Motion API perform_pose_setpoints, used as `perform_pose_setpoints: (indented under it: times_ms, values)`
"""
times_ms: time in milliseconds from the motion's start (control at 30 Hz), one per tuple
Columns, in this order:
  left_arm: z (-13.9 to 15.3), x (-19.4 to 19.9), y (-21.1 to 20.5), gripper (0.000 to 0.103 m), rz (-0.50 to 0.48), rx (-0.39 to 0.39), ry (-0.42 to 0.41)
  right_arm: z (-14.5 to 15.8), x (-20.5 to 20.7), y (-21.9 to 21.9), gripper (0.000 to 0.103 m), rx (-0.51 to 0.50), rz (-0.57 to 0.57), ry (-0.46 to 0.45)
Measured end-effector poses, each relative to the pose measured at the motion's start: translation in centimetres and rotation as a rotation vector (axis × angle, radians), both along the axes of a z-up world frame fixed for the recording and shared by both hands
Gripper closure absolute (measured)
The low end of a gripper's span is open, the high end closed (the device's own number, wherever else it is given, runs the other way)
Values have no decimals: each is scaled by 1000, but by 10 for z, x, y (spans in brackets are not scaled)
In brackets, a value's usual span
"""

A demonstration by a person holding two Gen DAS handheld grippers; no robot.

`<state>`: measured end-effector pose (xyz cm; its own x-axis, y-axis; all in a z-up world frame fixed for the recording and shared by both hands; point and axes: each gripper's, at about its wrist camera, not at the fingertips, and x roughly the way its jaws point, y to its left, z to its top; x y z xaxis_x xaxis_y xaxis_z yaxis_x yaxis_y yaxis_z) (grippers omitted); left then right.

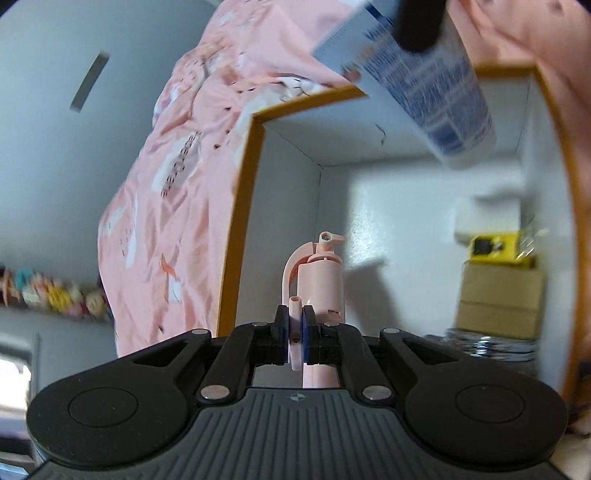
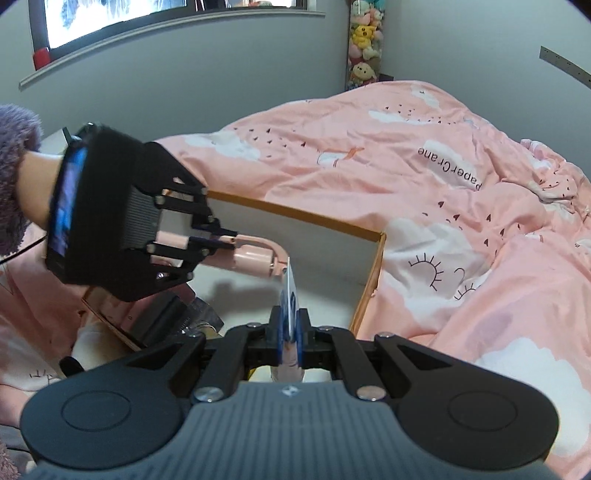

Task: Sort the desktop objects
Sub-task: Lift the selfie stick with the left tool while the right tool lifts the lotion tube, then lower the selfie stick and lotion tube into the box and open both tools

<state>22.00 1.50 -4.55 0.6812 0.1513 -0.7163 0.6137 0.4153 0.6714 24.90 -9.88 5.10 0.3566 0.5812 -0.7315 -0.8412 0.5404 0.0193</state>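
My left gripper (image 1: pixel 294 326) is shut on the thin handle of a pink extinguisher-shaped object (image 1: pixel 320 280), which hangs over the inside of a white box with an orange rim (image 1: pixel 242 206). A white tube with blue print (image 1: pixel 424 85) crosses the upper right, pinched by the black fingers (image 1: pixel 417 26) of the other gripper. In the right wrist view my right gripper (image 2: pixel 290 328) is shut on that tube (image 2: pixel 289 291), seen edge on. The left gripper (image 2: pixel 229 240) holds the pink object (image 2: pixel 255 258) level above the box (image 2: pixel 303 218).
A pink patterned duvet (image 2: pixel 424 206) surrounds the box. Inside the box lie a yellow item (image 1: pixel 495 247), a brown carton (image 1: pixel 498 302) and a stack of shiny packets (image 1: pixel 487 343). A black object (image 2: pixel 162 317) sits at its left end. Plush toys (image 2: pixel 364 40) hang in the corner.
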Motion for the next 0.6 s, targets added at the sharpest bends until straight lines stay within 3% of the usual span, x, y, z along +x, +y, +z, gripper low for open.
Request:
perform_pose_setpoints:
  times_ms: [100,333,600]
  values:
    - [-13,7,2,96,-36,18,12,-7,3,2,97,-12,3,14]
    - [-47,6,9,94,-151,160,-17,-18,4,6,96,-72,18,7]
    - [-69,10,31,88,-71,166,37,-22,7,8,96,-126,-8,16]
